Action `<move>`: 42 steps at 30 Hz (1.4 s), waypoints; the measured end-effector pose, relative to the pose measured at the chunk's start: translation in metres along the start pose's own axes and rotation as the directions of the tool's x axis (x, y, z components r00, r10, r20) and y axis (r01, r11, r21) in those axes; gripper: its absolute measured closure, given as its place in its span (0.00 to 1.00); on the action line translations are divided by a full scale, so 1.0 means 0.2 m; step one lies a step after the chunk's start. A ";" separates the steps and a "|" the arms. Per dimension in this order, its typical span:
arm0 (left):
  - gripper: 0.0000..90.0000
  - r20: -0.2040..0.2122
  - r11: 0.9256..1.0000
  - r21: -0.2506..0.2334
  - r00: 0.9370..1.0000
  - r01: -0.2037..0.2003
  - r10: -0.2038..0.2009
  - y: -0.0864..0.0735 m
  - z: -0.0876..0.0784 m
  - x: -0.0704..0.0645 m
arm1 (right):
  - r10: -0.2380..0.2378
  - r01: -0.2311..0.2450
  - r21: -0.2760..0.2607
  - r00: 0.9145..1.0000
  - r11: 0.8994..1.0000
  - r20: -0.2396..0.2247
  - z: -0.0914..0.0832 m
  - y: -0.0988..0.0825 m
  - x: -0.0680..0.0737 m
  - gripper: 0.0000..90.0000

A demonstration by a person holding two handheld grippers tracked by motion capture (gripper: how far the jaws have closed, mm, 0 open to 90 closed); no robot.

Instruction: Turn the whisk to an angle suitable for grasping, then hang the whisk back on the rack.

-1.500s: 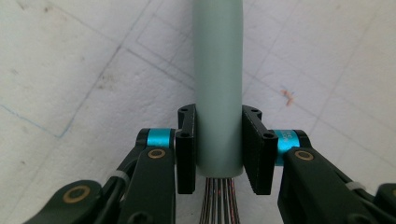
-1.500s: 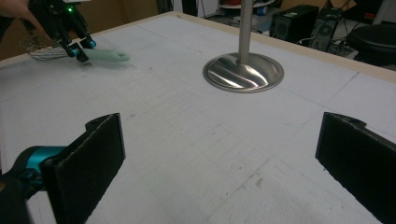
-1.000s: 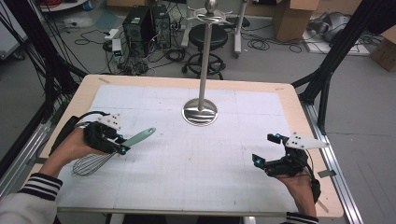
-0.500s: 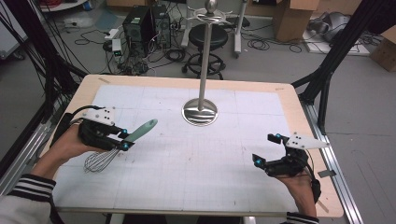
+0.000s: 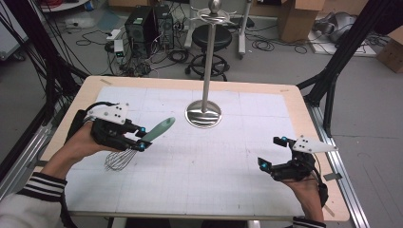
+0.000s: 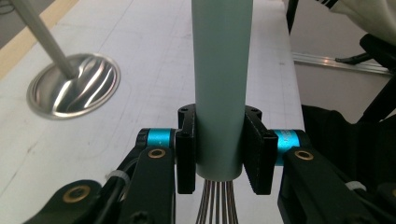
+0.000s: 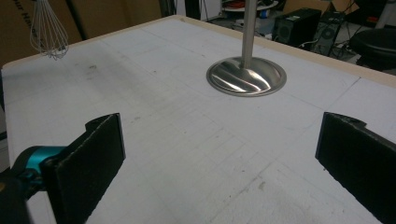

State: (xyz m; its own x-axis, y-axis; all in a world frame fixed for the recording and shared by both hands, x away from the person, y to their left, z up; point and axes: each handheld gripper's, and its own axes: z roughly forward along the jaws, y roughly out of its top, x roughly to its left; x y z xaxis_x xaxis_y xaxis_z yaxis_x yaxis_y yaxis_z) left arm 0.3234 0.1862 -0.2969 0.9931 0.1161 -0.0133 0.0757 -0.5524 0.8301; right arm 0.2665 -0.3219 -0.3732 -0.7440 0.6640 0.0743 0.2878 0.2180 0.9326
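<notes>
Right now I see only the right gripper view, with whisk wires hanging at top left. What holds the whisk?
Observer: The left gripper is shut on the whisk, on its handle just above the wires.
Operator: Which way does the handle point?
Observer: In the high view it slants up toward the stand.
Operator: What is at the stand's top?
Observer: A ball with short arms under it, perhaps hooks.
</notes>
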 end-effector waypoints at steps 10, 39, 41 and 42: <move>0.77 0.040 0.998 -0.045 0.998 -0.047 0.049 0.10 0.08 -0.02 | 0.007 -0.007 0.000 1.000 1.000 0.005 -0.02 -0.01 0.00 0.00; 0.77 0.081 0.985 -0.145 0.991 -0.092 0.104 0.20 0.12 -0.05 | 0.003 -0.003 0.010 1.000 1.000 -0.022 0.00 0.00 0.00 0.00; 0.77 0.082 0.985 -0.150 0.991 -0.089 0.102 0.20 0.12 -0.05 | -0.009 0.009 0.011 0.999 1.000 -0.033 0.00 0.01 0.01 0.00; 0.77 0.081 0.984 -0.152 0.991 -0.093 0.106 0.20 0.12 -0.04 | -0.016 0.016 0.012 0.999 1.000 -0.037 0.00 0.02 0.01 0.00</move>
State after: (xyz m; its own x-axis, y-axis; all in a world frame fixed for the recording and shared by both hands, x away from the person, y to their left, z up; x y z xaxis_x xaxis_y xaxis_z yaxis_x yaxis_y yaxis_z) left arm 0.3198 0.1439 -0.2776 0.9995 -0.0097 0.0296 -0.0309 -0.4291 0.9027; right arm 0.2662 -0.3195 -0.3695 -0.7699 0.6340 0.0726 0.2831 0.2373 0.9293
